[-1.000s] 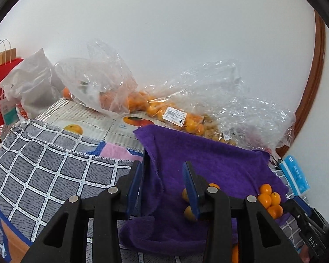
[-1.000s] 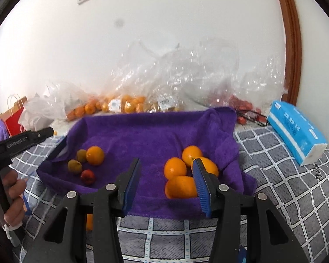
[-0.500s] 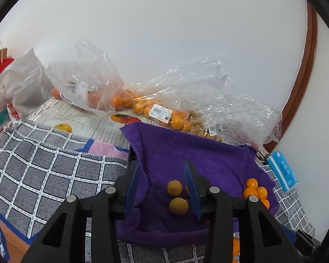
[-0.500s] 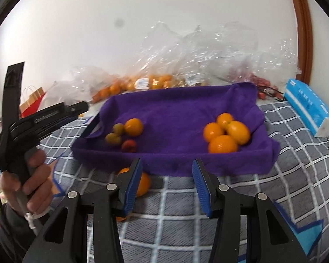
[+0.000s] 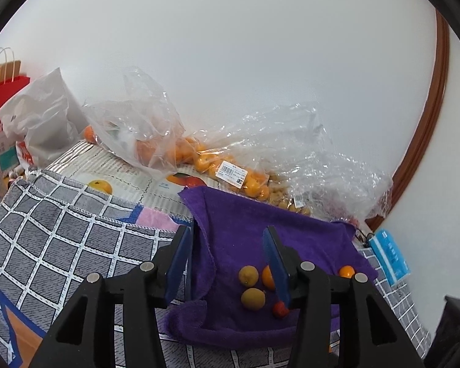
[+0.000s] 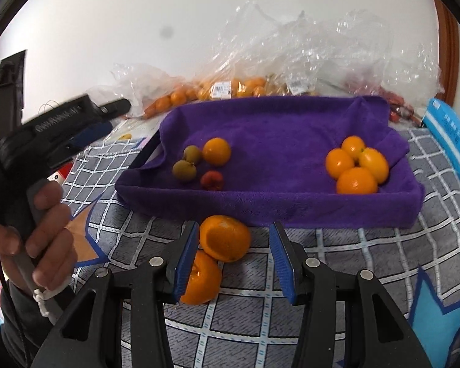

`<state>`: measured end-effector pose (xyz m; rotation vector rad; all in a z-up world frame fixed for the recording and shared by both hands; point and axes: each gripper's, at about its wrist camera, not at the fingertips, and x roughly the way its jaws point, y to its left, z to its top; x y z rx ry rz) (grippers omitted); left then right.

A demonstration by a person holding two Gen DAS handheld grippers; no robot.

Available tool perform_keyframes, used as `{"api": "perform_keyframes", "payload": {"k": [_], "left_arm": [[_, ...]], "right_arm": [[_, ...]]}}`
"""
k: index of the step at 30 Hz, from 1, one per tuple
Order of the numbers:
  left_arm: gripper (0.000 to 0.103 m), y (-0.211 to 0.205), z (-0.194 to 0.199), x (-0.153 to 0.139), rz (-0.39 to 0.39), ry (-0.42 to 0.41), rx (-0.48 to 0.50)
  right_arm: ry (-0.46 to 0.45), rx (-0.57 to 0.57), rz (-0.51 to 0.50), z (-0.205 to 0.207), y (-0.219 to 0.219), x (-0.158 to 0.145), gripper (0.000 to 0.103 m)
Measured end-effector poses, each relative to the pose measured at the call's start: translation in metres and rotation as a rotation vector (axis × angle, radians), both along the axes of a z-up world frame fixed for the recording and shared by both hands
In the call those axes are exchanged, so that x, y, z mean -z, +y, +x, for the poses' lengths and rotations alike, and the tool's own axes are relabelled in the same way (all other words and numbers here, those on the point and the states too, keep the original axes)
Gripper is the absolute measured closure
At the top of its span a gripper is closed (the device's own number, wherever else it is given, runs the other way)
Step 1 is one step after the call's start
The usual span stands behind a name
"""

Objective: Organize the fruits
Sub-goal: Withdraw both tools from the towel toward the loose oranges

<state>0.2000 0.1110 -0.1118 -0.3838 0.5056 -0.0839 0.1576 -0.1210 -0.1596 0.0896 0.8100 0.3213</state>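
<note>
A tray lined with a purple towel [image 6: 291,211] lies on the checked cloth. Its left end holds two yellow-green fruits [image 6: 184,170], one orange [image 6: 216,151] and a small red fruit [image 6: 211,180]. Several oranges [image 6: 355,165] cluster at its right end. In front of the tray, two loose oranges rest on the cloth: one orange [image 6: 225,242] lies just ahead of my open right gripper [image 6: 234,257], in line with the gap, with the pads apart from it. The other orange [image 6: 201,282] sits partly behind the left finger. My left gripper [image 5: 227,260] hovers over the tray's left end with its jaws opening and nothing between them.
Clear plastic bags of oranges [image 5: 205,159] and other fruit line the wall behind the tray. A blue tissue pack [image 6: 450,138] lies at the right. A red paper bag [image 5: 3,116] and a grey bag [image 5: 46,122] stand at the far left. A hand [image 6: 46,214] holds the left gripper.
My right gripper has drawn back from the tray and tipped down, bringing the two loose oranges in front of its fingers. The left gripper's jaws have widened.
</note>
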Motion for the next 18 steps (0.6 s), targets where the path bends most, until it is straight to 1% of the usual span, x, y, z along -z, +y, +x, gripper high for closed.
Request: {"api": "perform_keyframes", "payload": {"k": [4, 8, 11, 13, 16, 18], "left_arm": [[0.056, 0.005, 0.002, 0.001, -0.034, 0.012, 0.001], [0.056, 0.010, 0.004, 0.004, -0.055, 0.028, -0.003], [0.056, 0.012, 0.004, 0.004, -0.085, 0.034, 0.014], [0.056, 0.011, 0.002, 0.003, -0.073, 0.021, 0.008], [0.056, 0.007, 0.002, 0.002, -0.050, 0.019, 0.007], [0.056, 0.004, 0.003, 0.004, -0.040, 0.029, 0.015]], "right_arm": [[0.041, -0.003, 0.022, 0.008, 0.005, 0.005, 0.055], [0.058, 0.017, 0.016, 0.015, 0.008, 0.008, 0.055], [0.068, 0.021, 0.016, 0.019, 0.011, 0.011, 0.057], [0.079, 0.016, 0.011, 0.020, 0.013, 0.015, 0.060], [0.066, 0.026, 0.006, 0.018, 0.011, 0.013, 0.061], [0.055, 0.035, 0.022, 0.015, 0.004, 0.009, 0.061]]}}
